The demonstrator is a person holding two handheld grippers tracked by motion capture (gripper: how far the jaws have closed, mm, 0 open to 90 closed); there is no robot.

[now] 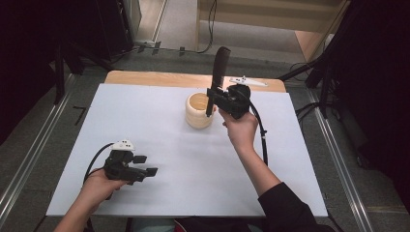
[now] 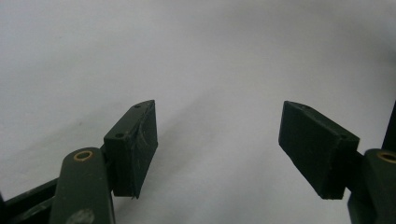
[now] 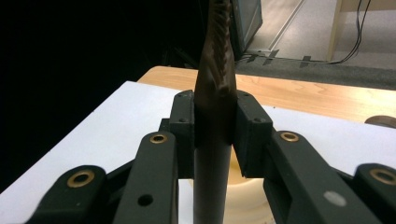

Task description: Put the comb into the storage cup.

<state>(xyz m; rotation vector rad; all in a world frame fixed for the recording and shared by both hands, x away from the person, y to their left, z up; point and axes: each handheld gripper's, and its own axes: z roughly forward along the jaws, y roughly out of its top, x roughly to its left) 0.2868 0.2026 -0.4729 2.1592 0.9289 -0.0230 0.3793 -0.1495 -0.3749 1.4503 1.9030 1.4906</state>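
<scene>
Right claw upright, clamping comb

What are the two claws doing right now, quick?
Left claw: open, holding nothing, low over the white table.
Right claw: closed on a dark comb, upright over the cream cup.

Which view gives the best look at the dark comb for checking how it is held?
The high view: the comb stands upright over the cream cup, clamped in the right gripper. The right gripper view shows its handle pinched between the pads close up, its top cropped. The left gripper view faces bare table.
</scene>
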